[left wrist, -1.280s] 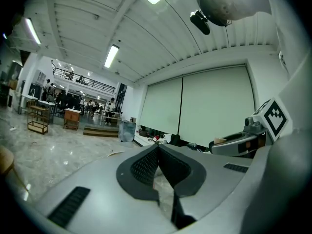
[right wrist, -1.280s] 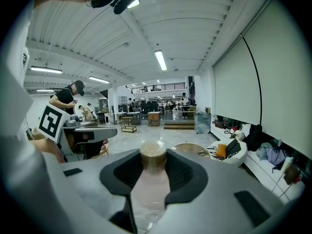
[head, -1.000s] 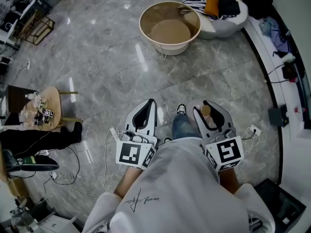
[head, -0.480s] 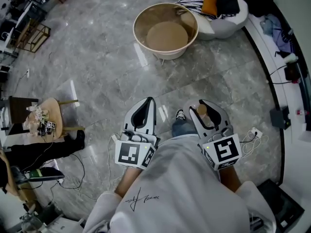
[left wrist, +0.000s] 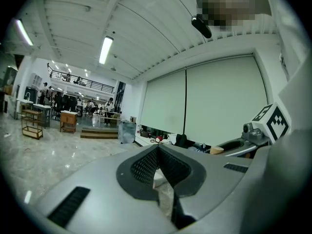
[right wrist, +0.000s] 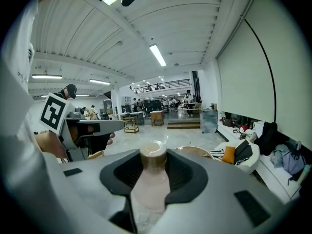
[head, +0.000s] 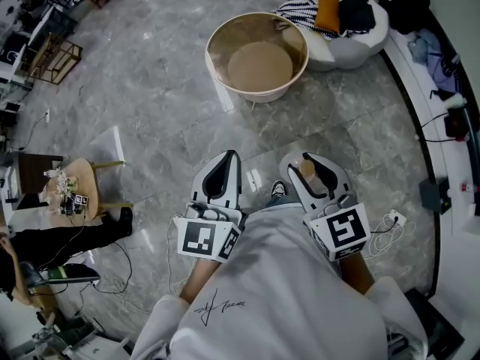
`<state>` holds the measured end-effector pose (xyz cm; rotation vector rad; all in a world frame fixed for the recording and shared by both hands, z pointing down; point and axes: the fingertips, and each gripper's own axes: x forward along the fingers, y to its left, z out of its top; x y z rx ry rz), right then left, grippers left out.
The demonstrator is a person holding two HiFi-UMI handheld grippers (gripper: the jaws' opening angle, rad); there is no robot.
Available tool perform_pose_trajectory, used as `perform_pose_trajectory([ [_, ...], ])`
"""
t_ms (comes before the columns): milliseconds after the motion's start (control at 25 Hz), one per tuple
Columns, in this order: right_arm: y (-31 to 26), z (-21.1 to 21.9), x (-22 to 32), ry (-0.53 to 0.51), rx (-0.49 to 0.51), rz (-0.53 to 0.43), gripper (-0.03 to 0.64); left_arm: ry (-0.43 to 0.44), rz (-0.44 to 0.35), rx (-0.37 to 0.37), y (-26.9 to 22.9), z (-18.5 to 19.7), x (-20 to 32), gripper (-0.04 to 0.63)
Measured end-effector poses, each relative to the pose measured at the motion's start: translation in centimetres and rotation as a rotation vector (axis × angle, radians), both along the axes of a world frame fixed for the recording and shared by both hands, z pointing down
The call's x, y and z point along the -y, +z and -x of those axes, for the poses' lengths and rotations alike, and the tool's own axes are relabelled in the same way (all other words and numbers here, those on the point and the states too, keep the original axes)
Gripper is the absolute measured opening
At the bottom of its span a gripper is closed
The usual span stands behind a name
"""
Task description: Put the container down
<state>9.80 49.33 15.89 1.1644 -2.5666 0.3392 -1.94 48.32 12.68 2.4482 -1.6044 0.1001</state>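
A small container with a tan cap and a pale translucent body sits upright between the jaws of my right gripper, which is shut on it. In the right gripper view the cap stands at the jaw tips of my right gripper. My left gripper is held level beside it, about a hand's width to the left. Its jaws meet at the tip with nothing between them. Both are carried in front of the person's body, above the marble floor.
A large round tan basin stands on the floor ahead. Right of the basin is a white beanbag piled with clothes. A small wooden stool with clutter is at the left. Cables lie by the right wall. The person's shoe shows between the grippers.
The person has walked forward with both grippers: the basin sits lower in the head view. The right gripper has shifted slightly left. The hold on the container is unchanged.
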Motion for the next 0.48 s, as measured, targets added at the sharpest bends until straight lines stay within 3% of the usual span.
perform_pose_trajectory([
  [480,0.4,-1.1,3.5,0.039,-0.022,0.015,0.144,-0.050,0.015,-0.031,0.6,1.7,3.0,0.018],
])
